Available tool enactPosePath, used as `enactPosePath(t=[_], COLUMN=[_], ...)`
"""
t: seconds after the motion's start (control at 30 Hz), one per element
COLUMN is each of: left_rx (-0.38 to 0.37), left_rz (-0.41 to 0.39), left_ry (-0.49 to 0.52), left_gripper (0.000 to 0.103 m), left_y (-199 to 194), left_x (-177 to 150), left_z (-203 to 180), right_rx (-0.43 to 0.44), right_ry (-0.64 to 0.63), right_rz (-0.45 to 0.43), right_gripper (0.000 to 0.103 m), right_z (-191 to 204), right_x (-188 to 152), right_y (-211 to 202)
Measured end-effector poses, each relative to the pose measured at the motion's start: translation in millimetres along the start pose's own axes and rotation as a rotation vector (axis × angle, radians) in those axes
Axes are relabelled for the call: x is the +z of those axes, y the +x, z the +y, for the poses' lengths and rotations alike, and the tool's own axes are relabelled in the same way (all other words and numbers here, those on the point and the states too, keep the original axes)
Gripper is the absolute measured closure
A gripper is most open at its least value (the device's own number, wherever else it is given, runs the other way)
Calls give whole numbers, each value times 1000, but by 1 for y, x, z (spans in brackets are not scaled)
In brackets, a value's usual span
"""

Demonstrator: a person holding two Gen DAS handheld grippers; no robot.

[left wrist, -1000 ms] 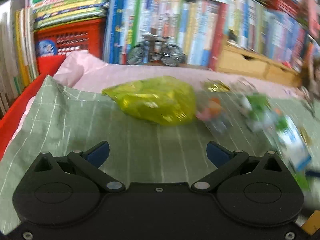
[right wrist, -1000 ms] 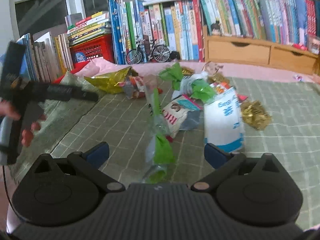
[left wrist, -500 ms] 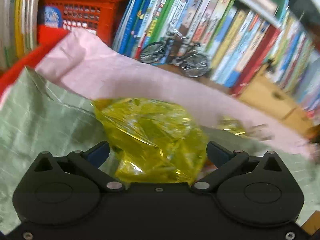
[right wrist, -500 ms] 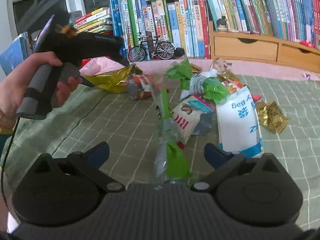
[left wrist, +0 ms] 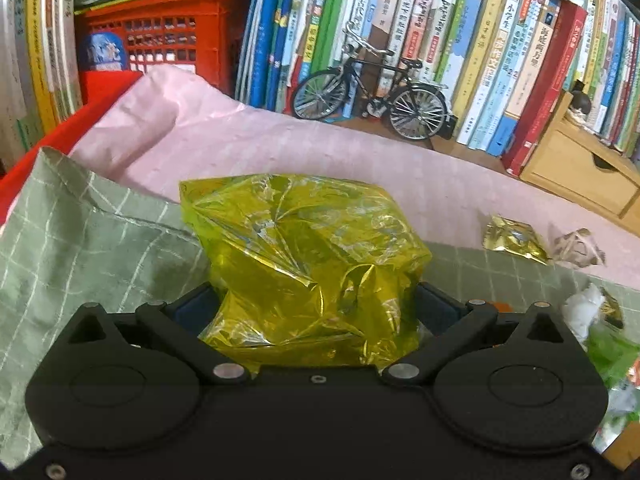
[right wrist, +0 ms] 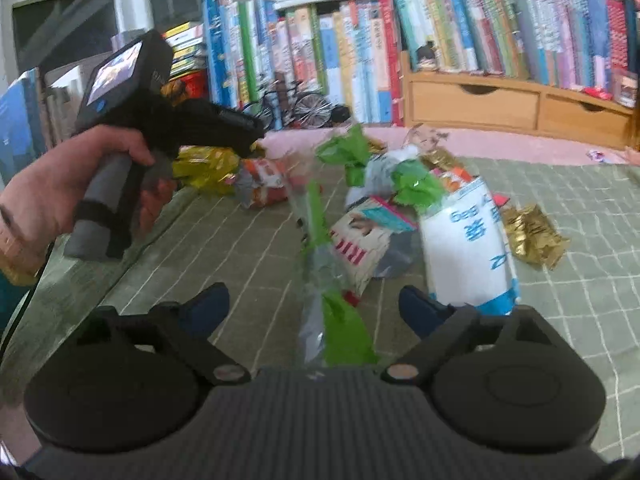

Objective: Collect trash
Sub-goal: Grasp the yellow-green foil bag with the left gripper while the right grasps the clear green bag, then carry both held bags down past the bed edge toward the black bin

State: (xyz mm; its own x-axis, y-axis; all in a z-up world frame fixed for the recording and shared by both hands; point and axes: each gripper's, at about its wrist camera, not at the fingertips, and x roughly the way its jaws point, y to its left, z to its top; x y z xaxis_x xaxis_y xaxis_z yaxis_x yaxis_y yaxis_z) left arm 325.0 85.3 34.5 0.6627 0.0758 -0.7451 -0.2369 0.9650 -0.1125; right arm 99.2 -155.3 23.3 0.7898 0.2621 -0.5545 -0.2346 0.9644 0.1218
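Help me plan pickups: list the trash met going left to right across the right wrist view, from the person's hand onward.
Hand with left gripper → yellow foil → orange wrapper → green-clear wrapper → white bag → gold wrapper.

A crumpled yellow cellophane wrapper (left wrist: 308, 264) is lying near the checked green cloth's (left wrist: 80, 248) far left edge. Green-and-clear wrappers (right wrist: 332, 280), a white pouch (right wrist: 468, 248) and gold foil (right wrist: 532, 236) are lying scattered mid-cloth.
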Motion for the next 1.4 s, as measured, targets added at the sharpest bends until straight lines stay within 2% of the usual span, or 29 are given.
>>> enactPosePath(t=[0.07,0.2,0.27,0.3,0.33,0.37,0.47,0.63,0.83,1.03,1.27,1.4], left_rx=[-3,-7,-18,-27,-42,-59,-77,-102,-115,-123,-138,-171], left_rz=[-12,-41,-58,-65,-74,-81,-97,-115,-144,-181,-242,-251], left_ry=[-6,-11,-15,-16,-13,-5,9,-27,-52,-31,12,19], left_gripper=[2,10,15,16,17,19,22,25,25,25,25,26], left_y=[0,-1,-2,-2,-3,-3,-6,-13,-30,-59,-109,-139], left_x=[-1,-3,-3,-4,-5,-5,-8,-10,-11,-17,-58,-86], left_z=[1,4,6,7,9,10,14,25,40,50,64,77], right_rx=[-7,9,15,17,17,16,28,20,35,8,33,42], right_ry=[15,35,31,27,21,13,-16,-73,-77,-67,-37,-39], right_rz=[-6,-3,-1,-2,-1,0,-3,-7,-30,-60,-85,-88], right_gripper=[22,36,51,55,65,67,68,68,68,67,67,68], right_z=[-2,-5,-4,-3,-3,-1,3,13,16,14,14,16], right_x=[0,-2,-2,-2,-1,-1,-2,-3,-2,-2,-7,-12], right_y=[0,2,3,3,3,3,2,-4,-17,-30,-55,-69])
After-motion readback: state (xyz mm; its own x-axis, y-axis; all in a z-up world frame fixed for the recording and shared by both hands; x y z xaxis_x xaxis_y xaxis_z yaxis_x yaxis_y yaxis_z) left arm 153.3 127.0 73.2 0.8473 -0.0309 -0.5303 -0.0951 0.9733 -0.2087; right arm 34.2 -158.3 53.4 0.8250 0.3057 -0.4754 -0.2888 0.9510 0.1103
